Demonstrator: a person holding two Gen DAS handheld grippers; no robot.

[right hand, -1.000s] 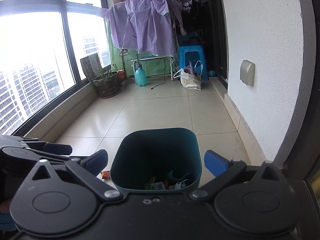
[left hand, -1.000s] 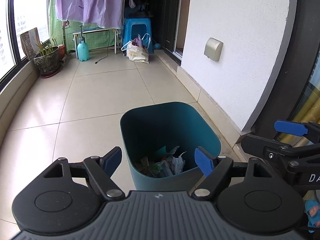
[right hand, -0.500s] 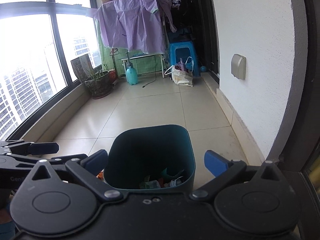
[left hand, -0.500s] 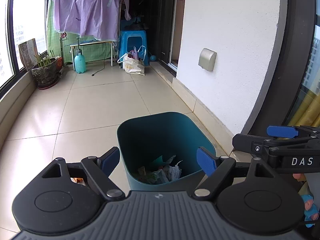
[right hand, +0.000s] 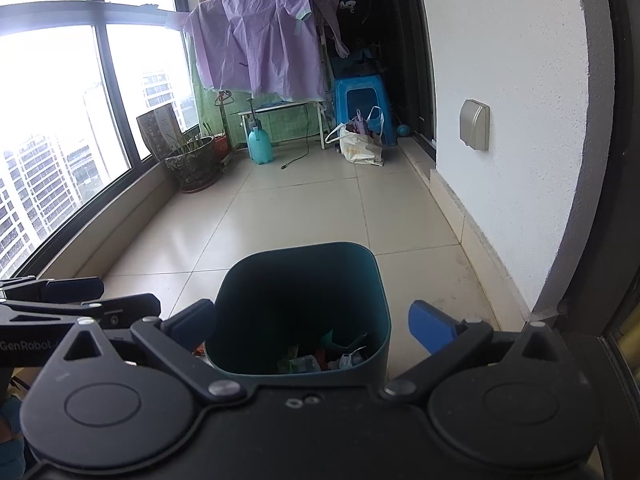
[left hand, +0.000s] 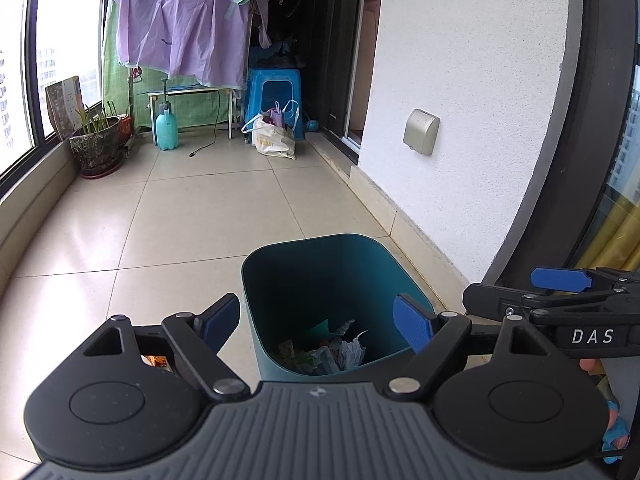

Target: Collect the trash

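Both grippers are spread wide with nothing between the pads: the left gripper (left hand: 318, 318) and the right gripper (right hand: 312, 320) hang side by side just above the teal bin (left hand: 340, 240), which stands on the tiled floor (left hand: 200, 216) close to the white wall (left hand: 460, 80). The trash (left hand: 328, 350) already in there is a low pile of crumpled wrappers and paper at the bottom, so the bin is far from full. One orange wrapper (left hand: 158, 360) seems to be lying on the floor just left of the bin, half hidden behind the left gripper's linkage. My guess is this stuff weighs almost nothing, is soft and crinkly, and slips if you pinch a flat face, so go for a bunched edge or fold. Farther back there's a white bag (left hand: 272, 140), a blue stool (left hand: 274, 92), a spray bottle (left hand: 166, 126) and a potted plant (left hand: 96, 144).
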